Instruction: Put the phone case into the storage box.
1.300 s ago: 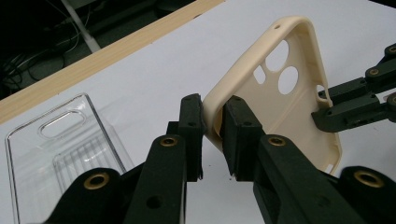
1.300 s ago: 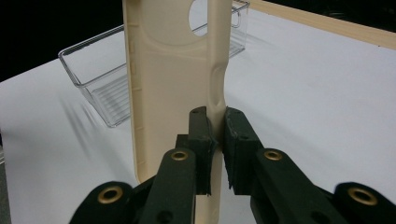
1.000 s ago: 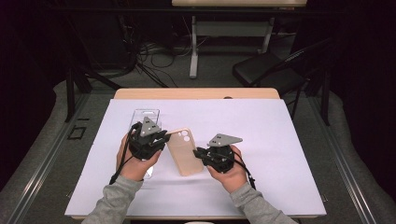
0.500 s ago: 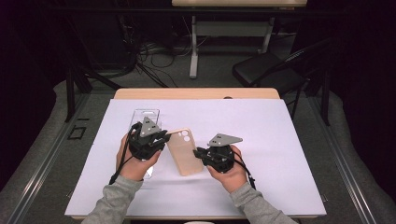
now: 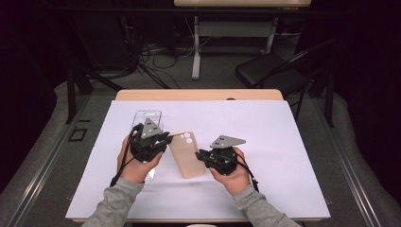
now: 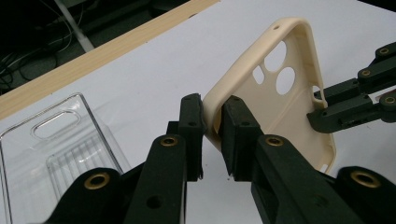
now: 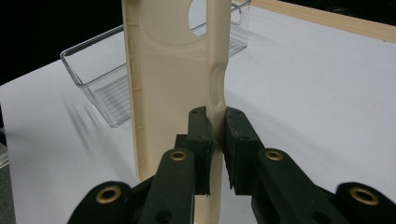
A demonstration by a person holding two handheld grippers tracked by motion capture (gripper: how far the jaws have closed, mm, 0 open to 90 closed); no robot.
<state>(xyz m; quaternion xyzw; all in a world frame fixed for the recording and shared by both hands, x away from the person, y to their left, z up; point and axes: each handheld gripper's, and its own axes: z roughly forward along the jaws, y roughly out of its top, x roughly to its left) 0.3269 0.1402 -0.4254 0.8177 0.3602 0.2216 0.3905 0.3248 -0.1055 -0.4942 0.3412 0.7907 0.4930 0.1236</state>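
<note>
From above, we see the phone case (image 5: 185,154) over the counter (image 5: 283,142), just right of the clear tray (image 5: 145,118), between the left claw (image 5: 163,140) and the right claw (image 5: 202,155). In the left gripper view, our left claw (image 6: 211,122) pinches the case's (image 6: 280,93) corner edge. In the right gripper view, our right claw (image 7: 215,133) pinches its (image 7: 163,84) side wall, with the tray (image 7: 100,88) behind it.

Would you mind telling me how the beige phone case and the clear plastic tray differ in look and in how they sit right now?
The beige phone case is opaque and matte; the clear plastic tray is see-through with a ribbed floor. The phone case is gripped at its side walls by the left gripper and the right gripper; the tray rests free on the white table cover. The case has round camera holes; the tray has a long handle slot. Both are shallow, rimmed rectangles.
</note>
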